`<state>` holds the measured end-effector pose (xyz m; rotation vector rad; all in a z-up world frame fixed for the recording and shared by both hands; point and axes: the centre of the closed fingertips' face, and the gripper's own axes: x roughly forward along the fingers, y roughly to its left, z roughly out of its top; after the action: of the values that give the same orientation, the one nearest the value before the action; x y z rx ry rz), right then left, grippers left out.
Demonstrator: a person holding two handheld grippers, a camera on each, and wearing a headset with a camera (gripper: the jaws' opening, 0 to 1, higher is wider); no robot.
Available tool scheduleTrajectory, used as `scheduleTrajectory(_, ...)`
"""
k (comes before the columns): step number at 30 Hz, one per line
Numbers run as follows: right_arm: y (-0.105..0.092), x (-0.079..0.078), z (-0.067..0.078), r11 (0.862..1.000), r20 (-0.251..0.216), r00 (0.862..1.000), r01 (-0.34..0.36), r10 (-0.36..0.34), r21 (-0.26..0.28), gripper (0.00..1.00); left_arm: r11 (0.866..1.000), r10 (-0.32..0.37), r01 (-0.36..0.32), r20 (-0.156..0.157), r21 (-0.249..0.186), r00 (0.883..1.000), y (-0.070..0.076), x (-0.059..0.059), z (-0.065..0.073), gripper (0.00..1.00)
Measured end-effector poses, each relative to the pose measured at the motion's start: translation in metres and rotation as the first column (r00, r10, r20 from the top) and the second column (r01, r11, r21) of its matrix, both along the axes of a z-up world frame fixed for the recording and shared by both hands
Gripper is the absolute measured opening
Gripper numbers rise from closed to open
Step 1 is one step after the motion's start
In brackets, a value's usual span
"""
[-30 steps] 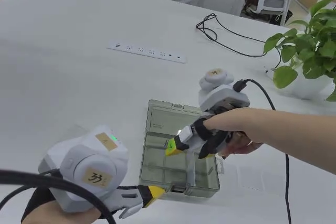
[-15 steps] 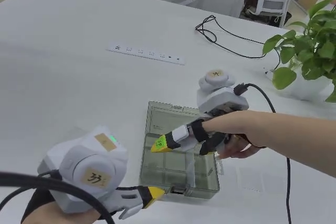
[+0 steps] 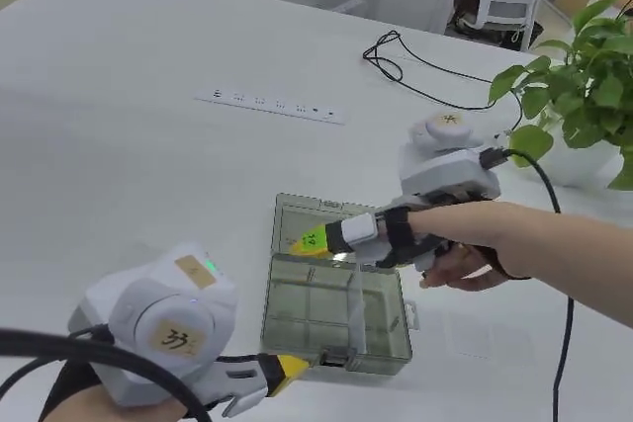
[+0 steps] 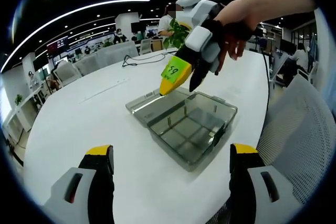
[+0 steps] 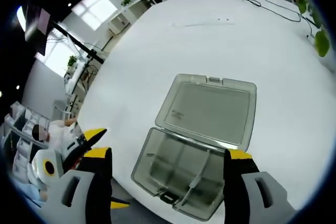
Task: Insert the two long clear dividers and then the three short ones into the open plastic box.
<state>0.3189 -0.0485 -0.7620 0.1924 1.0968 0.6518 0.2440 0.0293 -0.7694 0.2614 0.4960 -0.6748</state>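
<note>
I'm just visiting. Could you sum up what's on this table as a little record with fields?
Box: clear plastic box, open, lid lying flat on the white table
Inside: clear dividers split it into compartments; count unclear
Right hand: right tool held above the box, open, empty
Left hand: left tool low, in front of the box, open, empty
Nearby: power strip, black cable, potted plant
</note>
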Motion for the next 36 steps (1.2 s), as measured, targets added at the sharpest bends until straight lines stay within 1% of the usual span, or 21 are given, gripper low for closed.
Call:
scheduleTrajectory(4,-0.006,0.004,0.007,1.0,0.073,0.997,-0.018,0.017,0.016,0.96,1.0,-0.003,0.003,-0.001,0.005,1.0,0.0,0.0,-0.001,0.93)
scheduleTrajectory(6,-0.009,0.003,0.005,0.999,0.088,0.996,-0.035,0.035,0.0,0.99,1.0,-0.001,0.001,-0.002,0.004,1.0,0.0,0.0,-0.001,0.93)
scheduleTrajectory(7,-0.011,0.006,0.005,0.998,0.13,0.99,-0.055,0.056,-0.01,1.0,1.0,-0.001,0.001,-0.002,0.003,1.0,0.0,0.0,-0.001,0.93)
scheduleTrajectory(13,-0.018,-0.005,0.0,0.995,0.159,0.983,-0.091,0.094,-0.029,1.0,1.0,0.001,-0.001,-0.004,0.004,1.0,0.0,-0.001,-0.002,0.93)
scheduleTrajectory(14,-0.018,-0.005,0.001,0.995,0.19,0.976,-0.1,0.103,-0.025,1.0,1.0,0.002,-0.002,-0.004,0.003,1.0,0.001,-0.001,-0.002,0.93)
scheduleTrajectory(18,-0.018,-0.015,0.004,0.994,0.214,0.971,-0.105,0.107,-0.021,1.0,1.0,0.008,-0.009,-0.01,-0.005,1.0,0.001,-0.001,-0.002,0.93)
scheduleTrajectory(19,-0.016,-0.009,0.011,0.996,0.276,0.958,-0.086,0.081,0.006,1.0,1.0,0.012,-0.012,-0.012,-0.008,1.0,0.002,0.0,-0.002,0.93)
scheduleTrajectory(21,-0.021,-0.015,0.011,0.996,0.271,0.958,-0.088,0.09,-0.02,1.0,1.0,0.015,-0.015,-0.015,-0.014,1.0,0.002,0.0,-0.002,0.93)
scheduleTrajectory(22,-0.023,-0.007,0.017,0.995,0.343,0.934,-0.101,0.098,-0.008,1.0,1.0,0.018,-0.018,-0.018,-0.017,1.0,0.002,0.0,-0.002,0.93)
scheduleTrajectory(23,-0.029,-0.011,0.013,0.995,0.32,0.942,-0.096,0.102,-0.033,1.0,1.0,0.02,-0.021,-0.022,-0.019,1.0,0.003,0.0,-0.002,0.93)
scheduleTrajectory(24,-0.028,-0.009,0.02,0.995,0.371,0.923,-0.104,0.101,-0.012,1.0,0.999,0.025,-0.025,-0.026,-0.025,0.999,0.003,0.0,-0.002,0.93)
scheduleTrajectory(26,-0.04,-0.013,0.018,0.996,0.362,0.928,-0.085,0.088,-0.025,1.0,0.999,0.033,-0.034,-0.037,-0.038,0.999,0.004,0.0,-0.003,0.93)
scheduleTrajectory(27,-0.04,-0.009,0.024,0.996,0.412,0.907,-0.093,0.09,-0.013,1.0,0.998,0.035,-0.037,-0.041,-0.043,0.999,0.004,0.0,-0.003,0.93)
scheduleTrajectory(28,-0.048,-0.01,0.022,0.997,0.398,0.914,-0.077,0.075,-0.011,1.0,0.998,0.04,-0.042,-0.048,-0.054,0.998,0.005,0.0,-0.003,0.93)
scheduleTrajectory(29,-0.048,-0.011,0.023,0.996,0.408,0.91,-0.083,0.073,0.007,1.0,0.997,0.042,-0.046,-0.053,-0.061,0.998,0.005,0.001,-0.003,0.93)
scheduleTrajectory(30,-0.05,-0.012,0.027,0.997,0.439,0.897,-0.069,0.053,0.021,1.0,0.997,0.045,-0.048,-0.058,-0.063,0.997,0.005,0.001,-0.003,0.93)
scheduleTrajectory(31,-0.053,-0.017,0.024,0.997,0.421,0.905,-0.071,0.058,0.016,1.0,0.996,0.046,-0.051,-0.062,-0.067,0.997,0.006,0.0,-0.003,0.93)
scheduleTrajectory(32,-0.059,-0.014,0.023,0.997,0.431,0.901,-0.071,0.057,0.017,1.0,0.996,0.049,-0.054,-0.068,-0.071,0.996,0.007,0.0,-0.003,0.93)
scheduleTrajectory(33,-0.063,-0.016,0.024,0.998,0.457,0.888,-0.066,0.05,0.018,1.0,0.994,0.06,-0.067,-0.081,-0.087,0.995,0.008,0.0,-0.003,0.93)
scheduleTrajectory(35,-0.066,-0.023,0.02,0.998,0.449,0.892,-0.061,0.048,0.014,1.0,0.99,0.071,-0.082,-0.098,-0.115,0.993,0.01,0.0,-0.002,0.93)
scheduleTrajectory(36,-0.067,-0.026,0.02,0.998,0.46,0.887,-0.055,0.041,0.017,1.0,0.988,0.08,-0.093,-0.107,-0.122,0.991,0.012,0.0,-0.003,0.93)
